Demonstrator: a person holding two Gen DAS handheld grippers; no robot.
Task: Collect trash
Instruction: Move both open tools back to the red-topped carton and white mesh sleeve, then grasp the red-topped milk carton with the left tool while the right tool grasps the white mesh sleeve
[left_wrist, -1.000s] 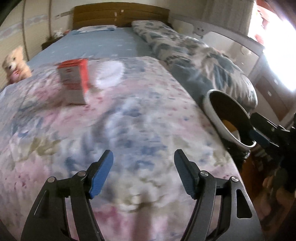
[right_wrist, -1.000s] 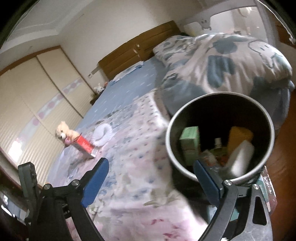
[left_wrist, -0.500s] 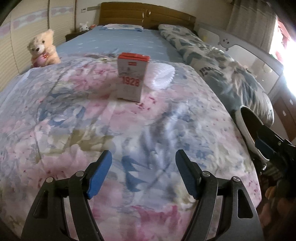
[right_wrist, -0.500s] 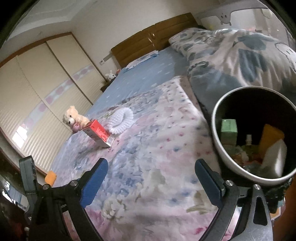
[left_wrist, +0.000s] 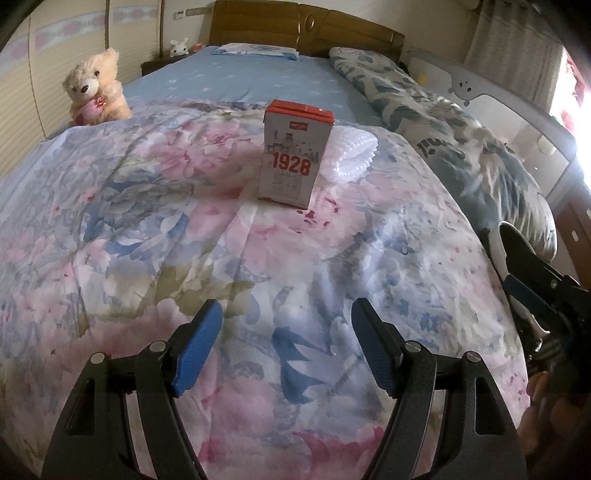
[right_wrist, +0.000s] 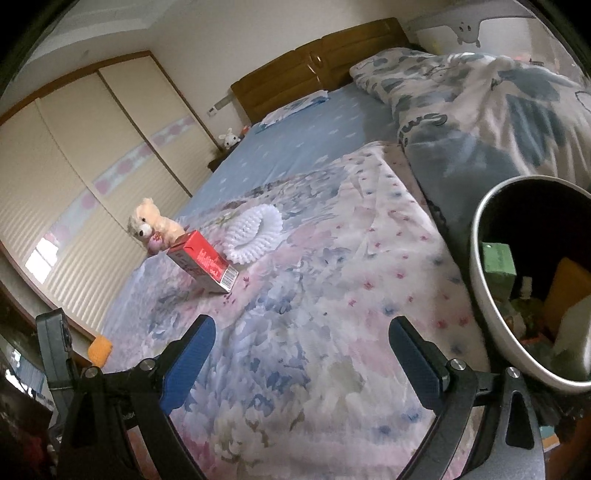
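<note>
A red-and-white carton marked 1928 (left_wrist: 293, 153) (right_wrist: 203, 260) stands upright on the floral bedspread, with a white foam net (left_wrist: 351, 153) (right_wrist: 255, 229) lying just behind it. My left gripper (left_wrist: 286, 332) hovers open over the bedspread, well short of the carton and facing it. My right gripper (right_wrist: 301, 350) is open too, empty, above the bed's right side. A metal trash bin (right_wrist: 480, 288) sits beside the bed at the right, holding a green box (right_wrist: 498, 258), an orange piece and other scraps. The left wrist view catches the right gripper's body (left_wrist: 532, 280) at its right edge.
A teddy bear (left_wrist: 96, 88) (right_wrist: 151, 225) sits at the bed's left edge. A rolled blue-patterned duvet (left_wrist: 443, 125) lies along the right side. Headboard (left_wrist: 303, 26) and pillow are far back. Sliding wardrobe doors (right_wrist: 92, 155) line the left wall.
The left wrist view has swung left and steadied, so the carton now stands centred ahead of its fingers. The right wrist view turned left too, pushing the bin toward the right edge.
</note>
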